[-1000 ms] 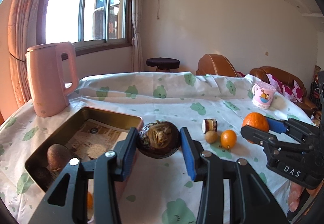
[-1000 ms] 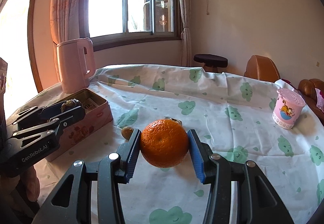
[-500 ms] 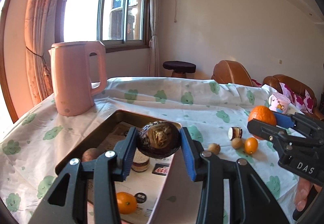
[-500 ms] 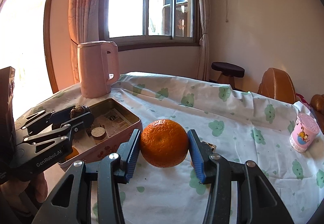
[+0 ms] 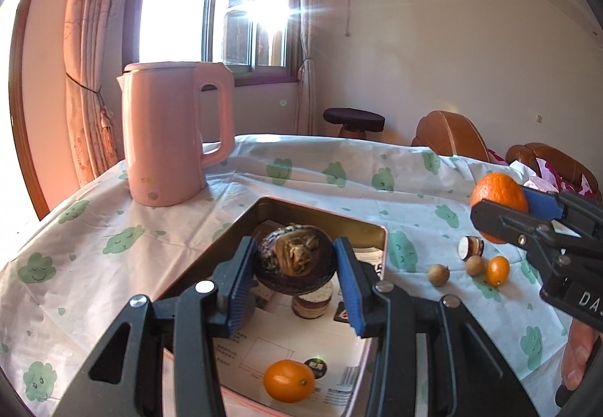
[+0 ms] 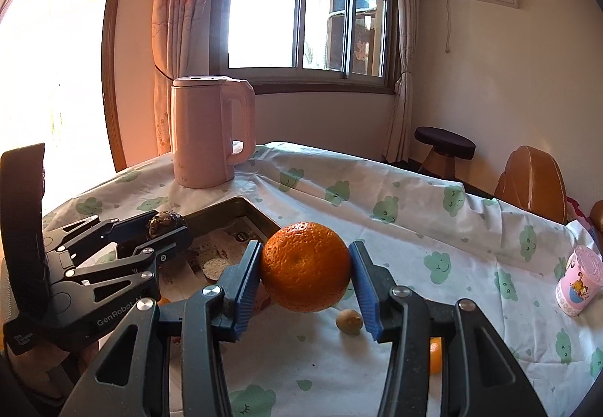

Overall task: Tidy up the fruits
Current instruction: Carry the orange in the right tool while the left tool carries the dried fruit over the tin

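The left gripper (image 5: 296, 275) is pinching a dark, wrinkled brown fruit (image 5: 295, 263) between its 2 blue pads, holding it in the air over the open metal tin (image 5: 241, 228). Directly below and just beyond the fruit, a small brown cylindrical piece (image 5: 311, 304) is standing on the printed paper lining the tin, and nearer the gripper's base a small orange kumquat (image 5: 288, 380) is lying on the same paper. Ahead and to the left of this gripper, past the tin, a pink kettle (image 5: 169, 132) is standing upright on the cloud-print tablecloth (image 5: 94, 247).

The right gripper (image 6: 304, 283) is squeezing a large orange (image 6: 304, 271) between its pads, carrying it clear of the cloth, just to the right of the tin's near corner. Under and slightly right of the orange, 1 small tan round fruit (image 6: 349, 321) is lying on the cloth, and part of a small orange fruit (image 6: 434, 355) is showing behind the right finger. In the left wrist view, 2 tan round fruits (image 5: 439, 274), a kumquat (image 5: 497, 270) and a cut brown piece (image 5: 471, 247) are sitting close together on the cloth below the right gripper. Far to the right, a pink cartoon cup (image 6: 578, 279) is standing well apart from everything else.
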`<state>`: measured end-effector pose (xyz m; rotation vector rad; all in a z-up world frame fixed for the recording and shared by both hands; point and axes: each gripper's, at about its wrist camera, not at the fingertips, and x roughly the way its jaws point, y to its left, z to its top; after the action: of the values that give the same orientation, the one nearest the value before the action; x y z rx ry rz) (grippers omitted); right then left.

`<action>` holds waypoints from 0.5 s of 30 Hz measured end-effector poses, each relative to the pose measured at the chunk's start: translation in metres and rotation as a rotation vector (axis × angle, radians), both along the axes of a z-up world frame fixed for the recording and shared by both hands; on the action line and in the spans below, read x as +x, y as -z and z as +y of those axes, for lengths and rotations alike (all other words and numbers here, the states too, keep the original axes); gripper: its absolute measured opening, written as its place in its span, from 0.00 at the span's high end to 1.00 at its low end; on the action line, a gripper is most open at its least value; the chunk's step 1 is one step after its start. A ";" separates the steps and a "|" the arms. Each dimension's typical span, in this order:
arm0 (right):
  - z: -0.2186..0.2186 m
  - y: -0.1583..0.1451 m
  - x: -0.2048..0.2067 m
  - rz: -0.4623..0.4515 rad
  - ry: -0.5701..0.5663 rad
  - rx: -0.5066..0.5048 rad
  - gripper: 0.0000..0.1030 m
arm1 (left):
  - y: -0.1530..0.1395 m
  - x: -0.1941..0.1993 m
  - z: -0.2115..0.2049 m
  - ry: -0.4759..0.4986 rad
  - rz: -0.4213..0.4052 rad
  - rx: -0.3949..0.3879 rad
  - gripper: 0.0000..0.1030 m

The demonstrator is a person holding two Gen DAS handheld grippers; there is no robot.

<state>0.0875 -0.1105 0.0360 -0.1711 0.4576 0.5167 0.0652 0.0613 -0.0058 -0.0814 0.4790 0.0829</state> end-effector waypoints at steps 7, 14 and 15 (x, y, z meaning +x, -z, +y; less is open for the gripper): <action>0.017 0.000 0.001 0.001 -0.028 -0.010 0.53 | 0.003 0.001 0.013 -0.023 0.009 -0.005 0.57; 0.032 0.004 0.002 0.009 -0.047 -0.011 0.53 | 0.004 0.000 0.018 -0.035 0.011 0.006 0.57; 0.034 0.004 0.002 0.010 -0.050 -0.010 0.53 | 0.004 0.000 0.018 -0.037 0.011 0.010 0.57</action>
<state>0.0894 -0.0766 0.0316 -0.1904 0.4666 0.5641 0.0654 0.0796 -0.0101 -0.0798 0.4884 0.1226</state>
